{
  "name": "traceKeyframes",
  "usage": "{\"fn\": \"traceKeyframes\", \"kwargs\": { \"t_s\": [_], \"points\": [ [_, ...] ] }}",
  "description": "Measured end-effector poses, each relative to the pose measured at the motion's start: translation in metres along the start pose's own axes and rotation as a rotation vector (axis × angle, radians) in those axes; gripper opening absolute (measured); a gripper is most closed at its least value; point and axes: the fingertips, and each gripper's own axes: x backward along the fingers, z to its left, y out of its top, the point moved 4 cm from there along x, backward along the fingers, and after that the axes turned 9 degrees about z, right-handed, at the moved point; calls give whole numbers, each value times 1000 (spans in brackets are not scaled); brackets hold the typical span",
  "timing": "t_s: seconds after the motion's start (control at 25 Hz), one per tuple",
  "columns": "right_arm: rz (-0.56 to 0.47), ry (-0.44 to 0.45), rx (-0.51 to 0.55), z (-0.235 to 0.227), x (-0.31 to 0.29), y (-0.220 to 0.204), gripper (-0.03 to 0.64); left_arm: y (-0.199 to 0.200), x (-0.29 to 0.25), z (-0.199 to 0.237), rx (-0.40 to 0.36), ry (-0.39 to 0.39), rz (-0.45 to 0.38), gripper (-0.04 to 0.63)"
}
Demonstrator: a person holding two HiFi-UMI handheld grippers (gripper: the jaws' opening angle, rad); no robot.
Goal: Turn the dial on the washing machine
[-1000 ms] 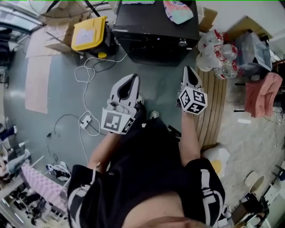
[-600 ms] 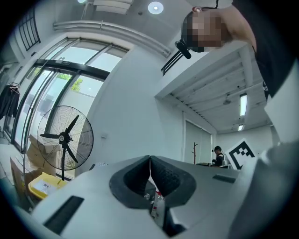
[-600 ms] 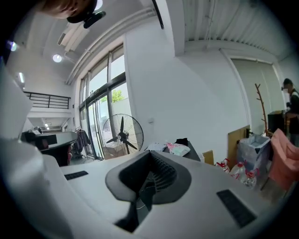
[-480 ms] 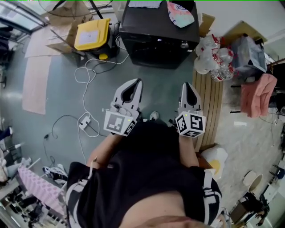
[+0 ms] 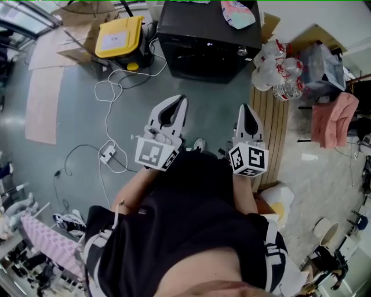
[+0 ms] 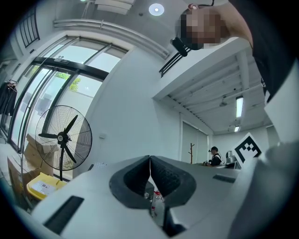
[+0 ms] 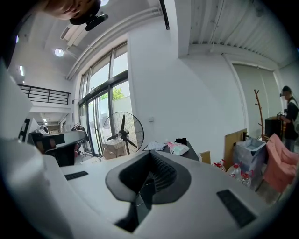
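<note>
Okay, the dial [image 5: 242, 51] sits on the washer [image 5: 203, 35], front face, right-hand end, up at 12 o'clock in the head view, and nothing touches it. By my reading the task has not begun: both claws hang well short of the machine, with bare floor [image 5: 220, 98] between. The left gripper [image 5: 177, 104] is pinched tight with nothing in it. The right gripper [image 5: 247, 113] is pinched tight too, empty, and lines up roughly under the dial. What is left is all of it: close the gap, open the jaws, take the dial, twist. A pastel pouch [image 5: 237, 13] lies on the washer's top. Out at 11 o'clock, a yellow-lidded box [image 5: 119, 37] has its lid down and contents hidden. At 1 o'clock lies a wrapped pack of bottles [image 5: 278, 75], and past it a clear bin [image 5: 322, 58]; what it holds I can't tell.
</note>
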Motion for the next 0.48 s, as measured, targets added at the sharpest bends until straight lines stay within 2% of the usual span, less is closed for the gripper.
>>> {"fn": "traceKeyframes", "kwargs": {
  "t_s": [0.48],
  "points": [
    [11, -20, 6, 0, 4, -2, 25, -1, -1, -2, 8, -21, 7, 22]
  ]
}}
